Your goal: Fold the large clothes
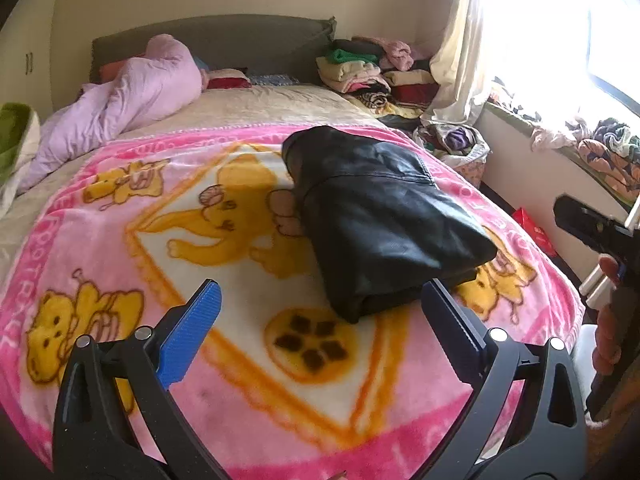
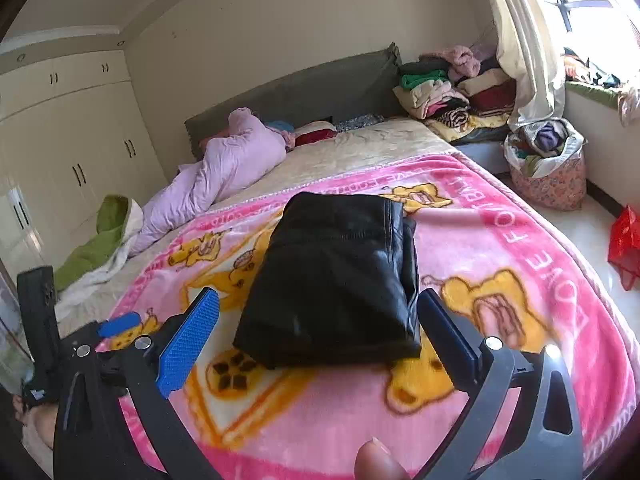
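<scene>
A black leather-look garment (image 1: 380, 216) lies folded into a compact bundle on the pink cartoon-bear blanket (image 1: 120, 240). It also shows in the right wrist view (image 2: 336, 280), on the same blanket (image 2: 520, 240). My left gripper (image 1: 320, 300) is open and empty, just in front of the bundle's near edge. My right gripper (image 2: 320, 304) is open and empty, its jaws standing either side of the bundle's near end, apart from it. The right gripper's body shows at the right edge of the left wrist view (image 1: 592, 224).
A lilac duvet (image 2: 224, 168) and green cloth (image 2: 100, 236) lie on the bed's left. Stacks of folded clothes (image 2: 452, 92) sit by the headboard. A floral bag of clothes (image 2: 548, 164) and a red bag (image 2: 624, 244) stand on the floor at right. Wardrobes (image 2: 72, 152) line the left wall.
</scene>
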Available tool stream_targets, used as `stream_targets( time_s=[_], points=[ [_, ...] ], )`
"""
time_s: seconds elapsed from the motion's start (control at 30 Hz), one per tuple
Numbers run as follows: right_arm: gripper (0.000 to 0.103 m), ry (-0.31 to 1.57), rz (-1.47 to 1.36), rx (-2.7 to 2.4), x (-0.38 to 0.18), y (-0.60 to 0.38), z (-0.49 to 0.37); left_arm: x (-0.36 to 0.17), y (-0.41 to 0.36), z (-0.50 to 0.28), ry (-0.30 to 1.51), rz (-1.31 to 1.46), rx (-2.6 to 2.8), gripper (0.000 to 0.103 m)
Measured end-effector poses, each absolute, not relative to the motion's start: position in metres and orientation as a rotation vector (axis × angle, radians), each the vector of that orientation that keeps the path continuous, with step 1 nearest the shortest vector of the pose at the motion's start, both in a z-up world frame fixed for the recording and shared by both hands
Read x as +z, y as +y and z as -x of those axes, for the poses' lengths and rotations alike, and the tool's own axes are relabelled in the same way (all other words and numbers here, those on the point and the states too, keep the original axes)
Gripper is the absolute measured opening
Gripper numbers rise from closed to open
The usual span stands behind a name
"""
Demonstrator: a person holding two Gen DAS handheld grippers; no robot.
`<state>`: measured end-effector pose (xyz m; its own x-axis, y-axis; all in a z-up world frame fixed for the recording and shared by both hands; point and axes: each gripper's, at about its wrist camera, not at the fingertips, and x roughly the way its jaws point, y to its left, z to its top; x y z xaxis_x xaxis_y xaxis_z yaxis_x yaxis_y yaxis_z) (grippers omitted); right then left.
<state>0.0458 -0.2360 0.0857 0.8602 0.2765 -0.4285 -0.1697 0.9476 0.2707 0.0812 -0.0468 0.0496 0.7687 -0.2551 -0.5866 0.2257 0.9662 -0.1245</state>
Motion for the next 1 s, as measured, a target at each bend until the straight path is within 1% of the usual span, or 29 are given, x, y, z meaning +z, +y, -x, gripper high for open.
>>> stream_targets(
  time_s=[0.3,0.67,1.0],
  points=[
    [0.099,0.413,-0.099,0.125,0.054,-0.202,-0.008,0.021,-0.027,-0.061,0.656,0.078,-0.236,0.094],
    [0.099,0.481,-0.07,0.072,0.014,-0.186,-0.002,-0.011,-0.012,-0.055,0.683,0.097,-0.173,0.094],
    [0.099,0.541,-0.083,0.079,-0.004,-0.178,-0.006,-0.015,-0.014,-0.052,0.693,0.074,-0.154,0.094]
  ],
)
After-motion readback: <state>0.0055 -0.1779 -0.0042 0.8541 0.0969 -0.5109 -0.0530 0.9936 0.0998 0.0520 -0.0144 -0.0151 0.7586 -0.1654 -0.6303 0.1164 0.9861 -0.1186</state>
